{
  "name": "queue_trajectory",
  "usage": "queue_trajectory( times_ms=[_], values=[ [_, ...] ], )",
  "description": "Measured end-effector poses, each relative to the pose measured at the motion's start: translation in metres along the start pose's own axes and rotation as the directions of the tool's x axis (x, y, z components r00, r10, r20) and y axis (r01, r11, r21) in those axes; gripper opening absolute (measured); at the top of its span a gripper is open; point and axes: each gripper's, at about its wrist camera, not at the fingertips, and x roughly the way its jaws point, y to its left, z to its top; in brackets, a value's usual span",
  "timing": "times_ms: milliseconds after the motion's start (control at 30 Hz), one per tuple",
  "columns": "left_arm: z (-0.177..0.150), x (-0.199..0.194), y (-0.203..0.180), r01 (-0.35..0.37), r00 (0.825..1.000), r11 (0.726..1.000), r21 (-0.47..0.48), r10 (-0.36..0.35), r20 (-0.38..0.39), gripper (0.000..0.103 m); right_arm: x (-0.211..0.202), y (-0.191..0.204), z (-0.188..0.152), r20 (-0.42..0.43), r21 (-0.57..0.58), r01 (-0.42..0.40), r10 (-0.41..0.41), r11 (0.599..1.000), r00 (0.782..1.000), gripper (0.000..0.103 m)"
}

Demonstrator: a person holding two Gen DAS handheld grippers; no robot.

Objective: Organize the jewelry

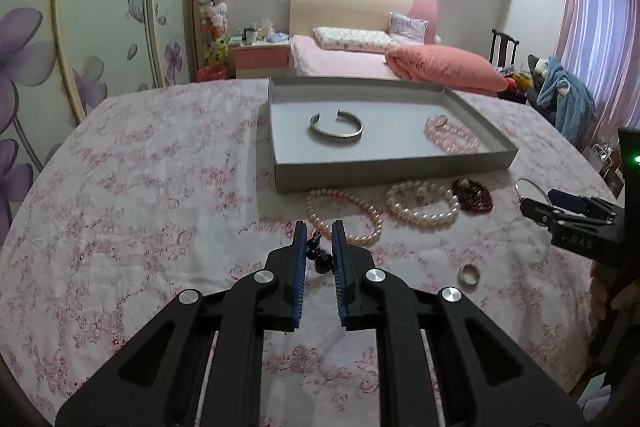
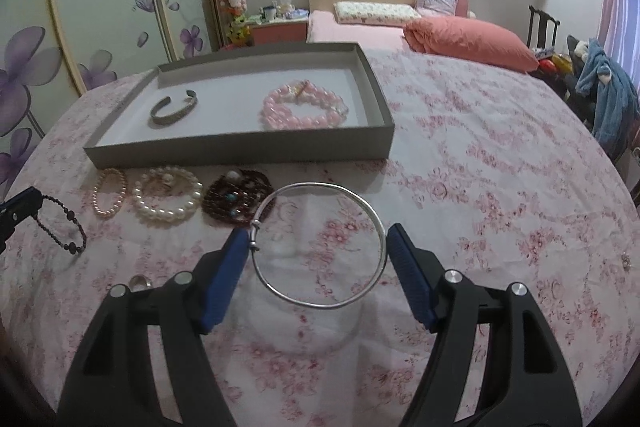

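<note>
Left claw (image 1: 319,241) clamped on black bead bracelet (image 2: 60,227); right claw (image 2: 316,247) spans silver bangle (image 2: 320,247). Risk: bangle slipping before tray (image 2: 240,151) at twelve o'clock.

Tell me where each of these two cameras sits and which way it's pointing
Left wrist: rides the left gripper, angled down over the floral cloth toward the grey tray; its fingers pinch a black bead bracelet; the right gripper shows at right.
Right wrist: rides the right gripper, angled down toward the tray; its fingers span a silver bangle; the left gripper's tip shows at left.
Shared: tray, cuff, pink beads, pearl bracelets, bed.
</note>
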Motion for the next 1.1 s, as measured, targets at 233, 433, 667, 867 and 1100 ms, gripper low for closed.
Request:
queue_trajectory(
  times_ms=[233, 433, 667, 867, 1100],
  values=[
    [0.006, -0.013, -0.005, 0.005, 0.998, 1.000, 0.009, -0.005, 0.060, 0.009, -0.020, 0.011, 0.003, 0.070, -0.013, -0.018, 0.019, 1.000, 0.997, 0.069],
    [0.008, -0.017, -0.010, 0.002, 0.996, 1.000, 0.027, -0.005, 0.087, 0.008, -0.033, 0.024, 0.006, 0.120, -0.052, -0.017, 0.023, 0.998, 0.993, 0.069],
    [-0.006, 0.002, -0.001, -0.030, 0.999, 0.999, 0.043, 0.031, -0.033, 0.010, -0.028, 0.024, 0.003, 0.102, -0.054, -0.019, 0.025, 0.998, 0.994, 0.069],
    [-0.025, 0.018, -0.001, -0.033, 0.993, 0.997, 0.071, 0.041, -0.114, 0.049, -0.024, 0.023, 0.001, 0.089, -0.049, -0.014, 0.018, 0.999, 0.996, 0.069],
    [-0.031, 0.036, -0.008, -0.040, 0.982, 0.994, 0.098, 0.057, -0.179, 0.027, -0.022, 0.024, 0.000, 0.078, -0.057, -0.016, 0.020, 0.998, 0.997, 0.069]
  ],
)
